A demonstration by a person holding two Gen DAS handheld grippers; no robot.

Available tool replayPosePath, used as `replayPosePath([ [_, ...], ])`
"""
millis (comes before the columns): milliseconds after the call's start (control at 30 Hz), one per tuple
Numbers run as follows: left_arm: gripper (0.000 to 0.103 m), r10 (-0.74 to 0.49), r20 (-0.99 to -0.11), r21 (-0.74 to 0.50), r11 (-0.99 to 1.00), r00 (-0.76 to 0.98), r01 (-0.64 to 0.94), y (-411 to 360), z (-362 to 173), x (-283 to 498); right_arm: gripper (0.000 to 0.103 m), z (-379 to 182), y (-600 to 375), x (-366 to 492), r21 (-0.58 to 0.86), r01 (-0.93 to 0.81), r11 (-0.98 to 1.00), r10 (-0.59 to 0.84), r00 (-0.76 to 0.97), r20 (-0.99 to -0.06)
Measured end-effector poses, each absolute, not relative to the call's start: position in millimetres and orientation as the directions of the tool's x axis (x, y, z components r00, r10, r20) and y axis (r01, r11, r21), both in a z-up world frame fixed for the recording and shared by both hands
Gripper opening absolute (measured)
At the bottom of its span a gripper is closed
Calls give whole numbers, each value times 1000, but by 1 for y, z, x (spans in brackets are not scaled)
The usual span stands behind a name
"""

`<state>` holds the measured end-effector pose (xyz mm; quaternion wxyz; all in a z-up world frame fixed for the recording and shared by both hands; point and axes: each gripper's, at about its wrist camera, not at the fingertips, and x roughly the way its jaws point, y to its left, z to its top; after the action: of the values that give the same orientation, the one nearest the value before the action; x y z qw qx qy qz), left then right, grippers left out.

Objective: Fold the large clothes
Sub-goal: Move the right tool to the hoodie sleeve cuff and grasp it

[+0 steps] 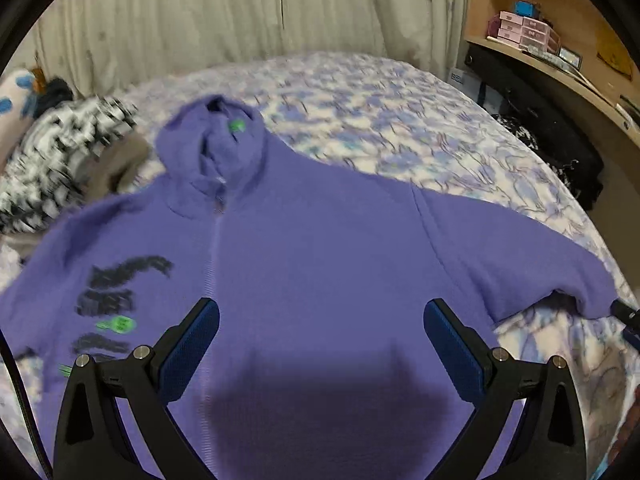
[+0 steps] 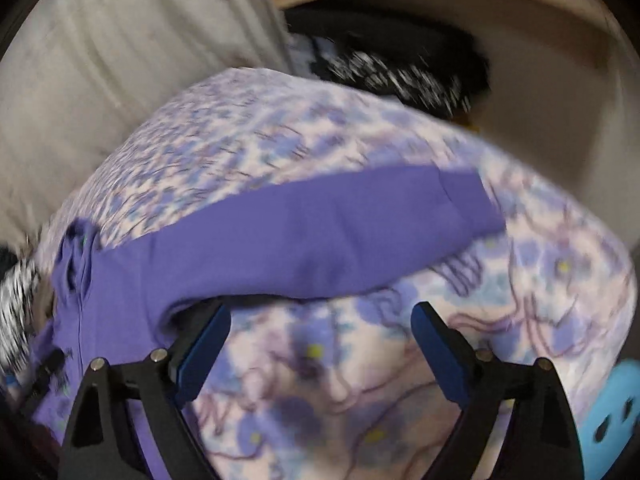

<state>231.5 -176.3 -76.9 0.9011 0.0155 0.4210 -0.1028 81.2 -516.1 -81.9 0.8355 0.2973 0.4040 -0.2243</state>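
A purple zip hoodie (image 1: 320, 248) lies spread face up on the bed, hood at the far end, black and green print on its left chest. My left gripper (image 1: 322, 312) hovers over the hoodie's lower front, jaws wide, nothing between them. In the right wrist view the hoodie's sleeve (image 2: 320, 228) stretches across the flowered bedspread (image 2: 320, 368). My right gripper (image 2: 322, 316) is open just below that sleeve, over bare bedspread; its left finger (image 2: 208, 344) sits close under the sleeve's lower edge.
A black-and-white garment (image 1: 60, 152) and a grey-brown one lie at the bed's far left. Pale curtains (image 1: 240, 12) hang behind the bed. A wooden shelf (image 1: 560, 52) with pink boxes stands at the right, dark items below it. A light blue shoe (image 2: 612, 424) shows at the right.
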Motion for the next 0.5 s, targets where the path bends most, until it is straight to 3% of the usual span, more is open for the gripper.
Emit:
replayPosePath([
  [133,101,-204,-771,-110,976,604,190,-181,-90,239,85,-112,-557,67,467,670,577,-43,596,-801],
  [300,101,-219,-779,-122,972,587,201,-191,-100,243,84,-125,-581,71,543,701,462,-22,622,-783],
  [367,101,-220,-783,-121,971,581,205,-194,-101,243,70,-127,-589,79,527,723,446,-43,606,-794],
  [400,101,-224,-784,-124,970,578,208,-195,-102,243,51,-130,-594,83,520,733,438,-44,596,-802],
  [433,101,-226,-784,-124,970,578,210,-196,-101,243,25,-134,-598,87,519,740,428,-35,588,-808],
  [467,101,-227,-783,-124,969,579,213,-195,-100,241,14,-135,-602,90,519,742,425,-31,585,-811],
  [500,101,-225,-780,-120,969,583,214,-193,-98,240,10,-131,-602,92,516,744,425,-46,587,-808],
])
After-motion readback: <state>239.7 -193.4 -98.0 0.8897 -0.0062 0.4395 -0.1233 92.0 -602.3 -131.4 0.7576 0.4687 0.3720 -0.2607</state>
